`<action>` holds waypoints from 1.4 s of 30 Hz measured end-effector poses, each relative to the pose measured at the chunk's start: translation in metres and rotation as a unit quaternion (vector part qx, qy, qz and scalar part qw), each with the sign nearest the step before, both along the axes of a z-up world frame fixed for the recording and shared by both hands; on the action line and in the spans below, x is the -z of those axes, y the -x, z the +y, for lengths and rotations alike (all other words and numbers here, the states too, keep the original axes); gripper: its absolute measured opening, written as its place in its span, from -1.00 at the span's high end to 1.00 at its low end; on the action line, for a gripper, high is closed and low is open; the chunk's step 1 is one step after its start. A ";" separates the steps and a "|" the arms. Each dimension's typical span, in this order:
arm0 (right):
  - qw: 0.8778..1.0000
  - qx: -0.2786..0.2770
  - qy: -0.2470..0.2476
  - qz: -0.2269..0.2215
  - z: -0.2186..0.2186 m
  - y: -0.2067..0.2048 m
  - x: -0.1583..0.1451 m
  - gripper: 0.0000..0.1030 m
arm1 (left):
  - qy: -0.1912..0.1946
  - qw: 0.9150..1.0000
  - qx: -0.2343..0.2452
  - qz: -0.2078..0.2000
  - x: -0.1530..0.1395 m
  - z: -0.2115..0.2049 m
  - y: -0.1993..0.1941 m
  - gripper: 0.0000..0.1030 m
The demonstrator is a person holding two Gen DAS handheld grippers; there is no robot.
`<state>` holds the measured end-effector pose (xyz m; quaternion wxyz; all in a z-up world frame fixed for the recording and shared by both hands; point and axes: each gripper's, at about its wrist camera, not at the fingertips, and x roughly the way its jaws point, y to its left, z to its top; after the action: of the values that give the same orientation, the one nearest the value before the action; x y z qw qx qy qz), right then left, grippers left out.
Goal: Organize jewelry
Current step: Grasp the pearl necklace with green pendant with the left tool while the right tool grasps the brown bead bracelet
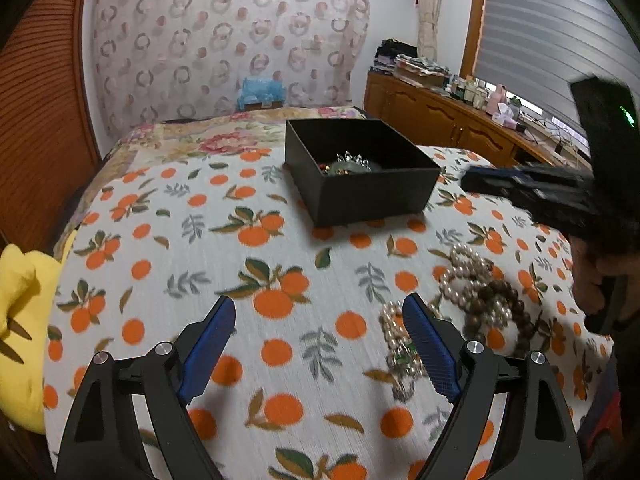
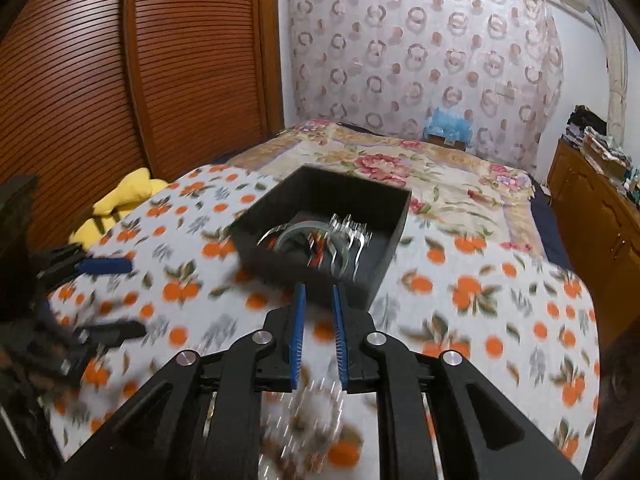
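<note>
A black open box (image 1: 360, 176) sits on the orange-print bedspread and holds several bangles and small jewelry (image 1: 350, 164); it also shows in the right wrist view (image 2: 320, 224). A heap of pearl strands and dark brown bead bracelets (image 1: 472, 300) lies on the bed at the right. My left gripper (image 1: 320, 312) is open and empty, its right finger (image 1: 424, 336) beside the pearls. My right gripper (image 2: 318, 292) is nearly shut with a narrow gap, just short of the box; nothing shows between its tips. Blurred beads (image 2: 312, 412) lie beneath it.
A yellow plush (image 1: 20, 320) lies at the bed's left edge. A wooden louvred wardrobe (image 2: 120, 80) stands left. A wooden dresser (image 1: 440, 116) with bottles and folded clothes stands right. A floral blanket (image 2: 420, 164) covers the bed beyond the box.
</note>
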<state>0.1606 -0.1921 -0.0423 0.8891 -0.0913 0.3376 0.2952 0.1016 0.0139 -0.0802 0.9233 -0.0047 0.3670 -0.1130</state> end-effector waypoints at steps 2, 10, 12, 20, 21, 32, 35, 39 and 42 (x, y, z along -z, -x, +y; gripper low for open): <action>1.000 0.002 0.010 -0.001 -0.007 0.018 0.006 0.67 | 0.005 1.000 0.000 0.003 0.002 0.000 0.005 -0.59; 0.999 0.025 0.017 0.022 -0.032 0.063 0.034 0.48 | 0.004 1.000 0.007 0.009 0.007 -0.005 0.023 -0.59; 0.999 0.029 0.008 0.037 -0.039 0.071 0.040 0.48 | 0.002 1.000 0.009 0.012 0.009 -0.007 0.025 -0.60; 0.998 0.040 0.023 0.051 -0.037 0.080 0.050 0.48 | -0.010 0.999 0.017 0.032 0.024 -0.017 0.026 -0.60; 0.998 0.040 0.028 0.048 -0.035 0.080 0.051 0.48 | -0.013 0.999 0.017 0.034 0.025 -0.017 0.026 -0.60; 0.996 0.044 0.061 0.057 -0.027 0.067 0.055 0.52 | -0.031 0.998 0.033 0.036 0.030 -0.026 0.026 -0.60; 0.995 0.042 0.067 0.055 -0.025 0.066 0.056 0.53 | -0.032 0.998 0.033 0.036 0.030 -0.026 0.027 -0.59; 0.995 0.042 0.064 0.057 -0.026 0.066 0.056 0.52 | -0.034 0.998 0.034 0.035 0.029 -0.028 0.027 -0.60; 0.995 0.042 0.065 0.056 -0.026 0.066 0.056 0.52 | -0.033 0.998 0.040 0.028 0.027 -0.030 0.028 -0.51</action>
<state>0.0943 -0.2180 -0.0987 0.8727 -0.1178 0.4087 0.2397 0.0734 -0.0160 -0.1070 0.9073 0.0376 0.3957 -0.1374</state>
